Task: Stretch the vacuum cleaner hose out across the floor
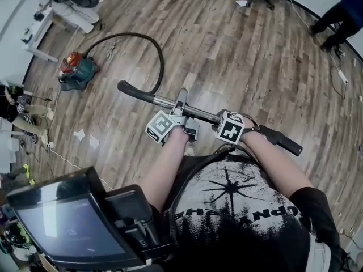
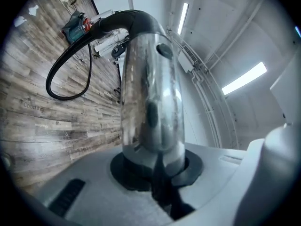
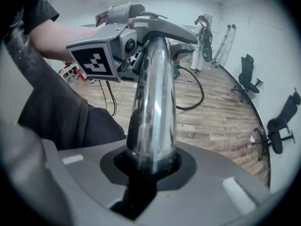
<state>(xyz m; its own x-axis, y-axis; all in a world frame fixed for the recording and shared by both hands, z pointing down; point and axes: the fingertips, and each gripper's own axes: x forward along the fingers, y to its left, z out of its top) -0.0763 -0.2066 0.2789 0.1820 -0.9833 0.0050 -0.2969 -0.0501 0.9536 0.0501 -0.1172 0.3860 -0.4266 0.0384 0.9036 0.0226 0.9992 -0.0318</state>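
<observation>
Chrome wand (image 1: 198,112): centre of the head view, held level above the wooden floor (image 1: 238,55).
Left gripper (image 1: 180,107), right gripper (image 1: 247,124): jaws narrow, each clamped on the wand.
Black hose (image 1: 161,61): arcs from the wand's left end to the vacuum cleaner (image 1: 76,69) at upper left.

hose (image 1: 160,58): black, slack arc from teal canister (image 1: 76,71) | wand (image 1: 164,102): chrome, raised

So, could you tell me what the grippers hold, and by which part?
Both clamp the vacuum's chrome wand tube: the left gripper nearer the curved hose end, the right gripper nearer the black far end.
</observation>
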